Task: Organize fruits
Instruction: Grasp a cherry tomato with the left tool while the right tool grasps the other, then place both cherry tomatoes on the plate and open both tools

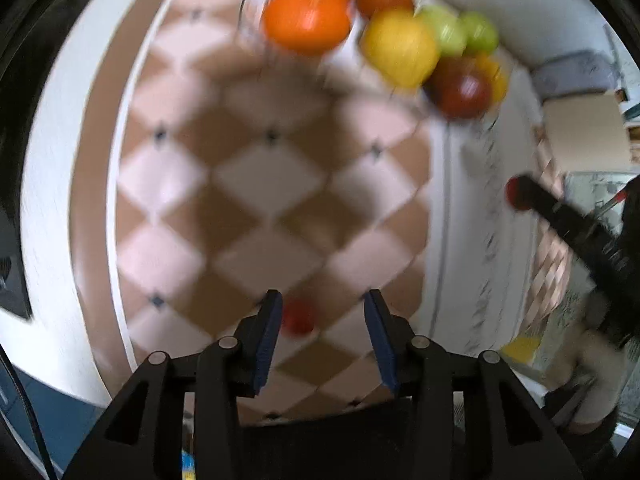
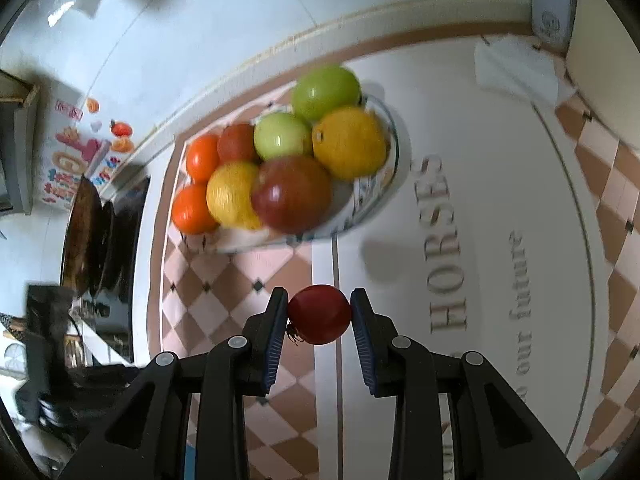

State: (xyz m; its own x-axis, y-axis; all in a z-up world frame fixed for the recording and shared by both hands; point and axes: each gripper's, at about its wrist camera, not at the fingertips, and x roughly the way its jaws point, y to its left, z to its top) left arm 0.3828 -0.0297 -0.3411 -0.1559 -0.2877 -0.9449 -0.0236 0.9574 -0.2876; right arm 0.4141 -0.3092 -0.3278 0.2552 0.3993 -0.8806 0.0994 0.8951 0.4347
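My right gripper [image 2: 319, 314] is shut on a small red tomato [image 2: 319, 314], held above the tablecloth in front of the fruit bowl [image 2: 372, 188]. The bowl holds green apples [image 2: 325, 90], yellow lemons [image 2: 349, 142], a dark red apple [image 2: 292, 194] and orange fruits [image 2: 194, 208]. My left gripper [image 1: 322, 312] is open and empty above the checkered cloth; a small red fruit [image 1: 298, 316] lies on the cloth between its fingers. The left wrist view is blurred and shows the bowl's fruits [image 1: 400, 46] at the top, and the right gripper [image 1: 560, 216] with the tomato [image 1: 514, 196] at the right.
The table has a checkered brown and pink cloth [image 2: 224, 280] with a white band reading HORSES [image 2: 444, 240]. A folded white napkin [image 2: 516, 66] lies at the far right. A dark pan [image 2: 86, 232] and a colourful box [image 2: 68, 160] stand at the left.
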